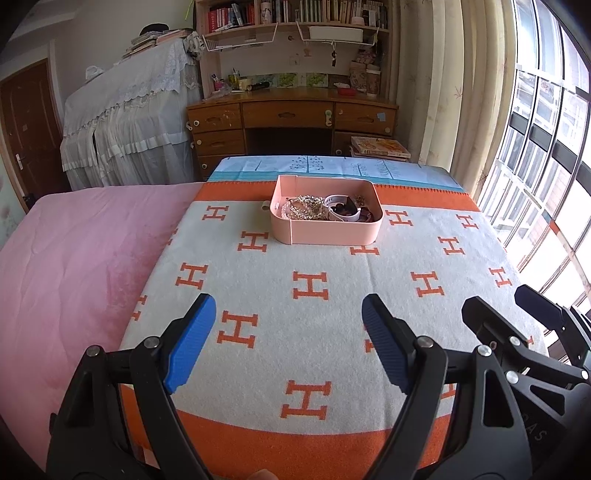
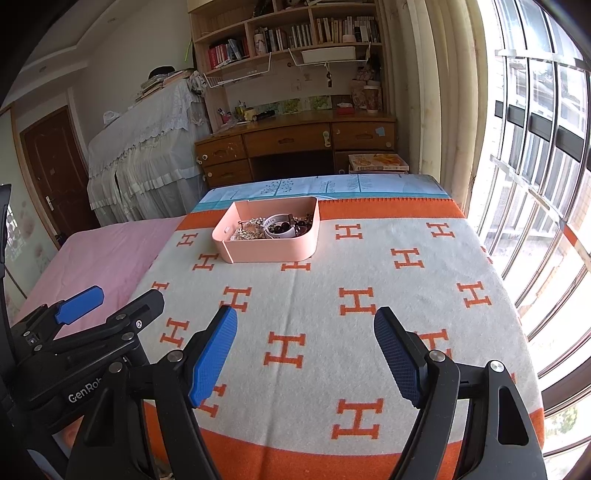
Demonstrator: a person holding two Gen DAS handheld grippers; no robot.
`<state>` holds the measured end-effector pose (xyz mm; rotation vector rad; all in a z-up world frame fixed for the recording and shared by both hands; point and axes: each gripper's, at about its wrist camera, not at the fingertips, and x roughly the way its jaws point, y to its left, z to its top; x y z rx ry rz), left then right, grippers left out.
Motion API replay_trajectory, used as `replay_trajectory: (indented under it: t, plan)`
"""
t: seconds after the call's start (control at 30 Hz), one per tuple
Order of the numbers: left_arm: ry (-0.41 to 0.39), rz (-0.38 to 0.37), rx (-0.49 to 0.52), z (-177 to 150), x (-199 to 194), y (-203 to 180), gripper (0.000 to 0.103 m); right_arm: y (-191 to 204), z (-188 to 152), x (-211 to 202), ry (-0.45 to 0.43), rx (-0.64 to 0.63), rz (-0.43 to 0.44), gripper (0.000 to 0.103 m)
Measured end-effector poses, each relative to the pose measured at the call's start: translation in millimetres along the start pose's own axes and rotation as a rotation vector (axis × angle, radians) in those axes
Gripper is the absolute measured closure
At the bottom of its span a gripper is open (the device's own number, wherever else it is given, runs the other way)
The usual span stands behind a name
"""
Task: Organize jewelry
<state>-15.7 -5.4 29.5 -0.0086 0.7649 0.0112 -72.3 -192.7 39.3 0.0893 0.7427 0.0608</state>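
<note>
A: Largest item?
B: Grey blanket [image 1: 332, 258] patterned with orange H's, spread flat.
A: Next?
B: Pink rounded plastic tray [image 1: 325, 230] at its far end, jewelry [image 1: 308, 208] heaped inside.
A: Tongs?
B: Left gripper [image 1: 288, 343] and right gripper [image 2: 304, 354], both gaping, empty, well short of it.

Wooden desk [image 1: 291, 114] under bookshelves [image 1: 295, 14] on the far wall; lace-draped furniture [image 1: 129, 114] left; brown door [image 1: 26, 125]; barred window [image 1: 546, 129] right, bright daylight; cream curtain [image 1: 424, 81].
</note>
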Motion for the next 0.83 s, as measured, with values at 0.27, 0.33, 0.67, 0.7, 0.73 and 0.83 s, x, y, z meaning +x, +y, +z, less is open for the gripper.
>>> replay_trajectory:
  t: [0.27, 0.33, 0.67, 0.7, 0.73, 0.83]
  plan:
    - [0.002, 0.001, 0.009, -1.8, 1.7, 3.4, 0.023, 0.9, -1.2, 1.3, 0.001, 0.003, 0.001, 0.025]
    - [0.003, 0.002, 0.011, -1.4, 1.8, 2.0, 0.023, 0.3, -0.8, 1.3, 0.001, 0.003, 0.0, 0.025]
    - [0.0, 0.005, 0.015, -2.3, 1.5, 2.9, 0.023, 1.4, -2.6, 4.7, 0.006, 0.008, 0.001, 0.025]
    - [0.001, 0.006, 0.016, -2.9, 2.0, 4.3, 0.023, 0.8, -1.8, 4.2, 0.007, 0.008, 0.0, 0.025]
    - [0.002, 0.004, 0.017, -3.0, 2.5, 4.0, 0.023, 1.2, -2.5, 4.6, 0.008, 0.008, 0.0, 0.025]
    - [0.011, -0.002, 0.017, -3.7, 4.3, 5.9, 0.023, 3.2, -5.6, 7.2, 0.012, 0.01, -0.001, 0.025]
